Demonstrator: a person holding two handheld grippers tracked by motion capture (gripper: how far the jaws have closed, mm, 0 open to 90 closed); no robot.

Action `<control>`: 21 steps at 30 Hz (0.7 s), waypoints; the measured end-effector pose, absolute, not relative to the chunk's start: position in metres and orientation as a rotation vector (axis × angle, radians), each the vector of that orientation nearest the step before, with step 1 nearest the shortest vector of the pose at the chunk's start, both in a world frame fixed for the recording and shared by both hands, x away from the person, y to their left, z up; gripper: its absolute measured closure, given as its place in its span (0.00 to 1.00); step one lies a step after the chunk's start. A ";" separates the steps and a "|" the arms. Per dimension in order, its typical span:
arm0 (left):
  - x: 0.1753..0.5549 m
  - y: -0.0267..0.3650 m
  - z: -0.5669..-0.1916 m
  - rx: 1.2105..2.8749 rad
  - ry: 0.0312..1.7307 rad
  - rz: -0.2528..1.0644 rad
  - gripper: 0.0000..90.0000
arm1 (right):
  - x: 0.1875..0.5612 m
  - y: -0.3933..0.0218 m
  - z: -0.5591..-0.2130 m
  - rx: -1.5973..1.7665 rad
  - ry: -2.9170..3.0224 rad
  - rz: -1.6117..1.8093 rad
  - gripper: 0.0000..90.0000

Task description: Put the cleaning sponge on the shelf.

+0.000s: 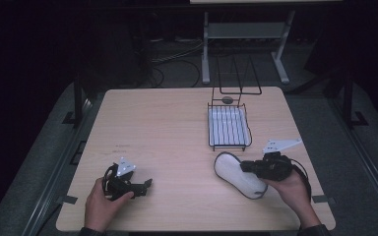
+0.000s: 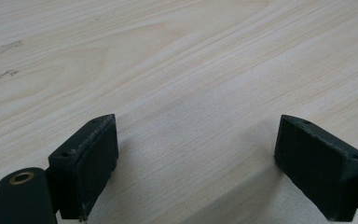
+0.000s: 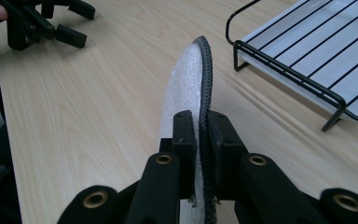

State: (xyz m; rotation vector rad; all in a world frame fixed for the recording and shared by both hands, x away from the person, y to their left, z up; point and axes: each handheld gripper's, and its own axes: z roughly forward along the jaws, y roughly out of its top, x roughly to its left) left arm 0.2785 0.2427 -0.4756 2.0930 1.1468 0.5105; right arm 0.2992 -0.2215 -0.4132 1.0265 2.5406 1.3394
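A white fleecy insole [image 1: 234, 174] with a dark stitched rim lies at the front right of the wooden table [image 1: 167, 128]. My right gripper [image 1: 243, 167] comes in from the right and is shut on its edge. In the right gripper view the two black jaws [image 3: 200, 135] pinch the insole [image 3: 186, 79], which stands on edge and points away from the camera. My left gripper [image 1: 146, 186] rests at the front left in a hand, well apart from the insole. Its jaws stand wide open over bare wood [image 2: 198, 158] with nothing between them.
A black wire tray [image 1: 210, 125] with a white liner sits just behind the insole, right of centre; its rim [image 3: 284, 70] is close to the right gripper. A tall wire stand [image 1: 238, 73] rises behind it. The left gripper [image 3: 51, 23] shows far off across open wood.
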 end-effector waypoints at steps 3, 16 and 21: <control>0.278 0.243 -0.476 2.093 1.146 0.510 0.14 | 0.299 -0.226 -0.409 1.036 2.525 1.352 0.92; 0.278 0.243 -0.476 2.093 1.147 0.511 0.14 | 0.298 -0.247 -0.403 1.070 2.457 1.376 0.92; 0.278 0.243 -0.476 2.093 1.147 0.510 0.14 | 0.298 -0.257 -0.398 1.086 2.423 1.392 0.92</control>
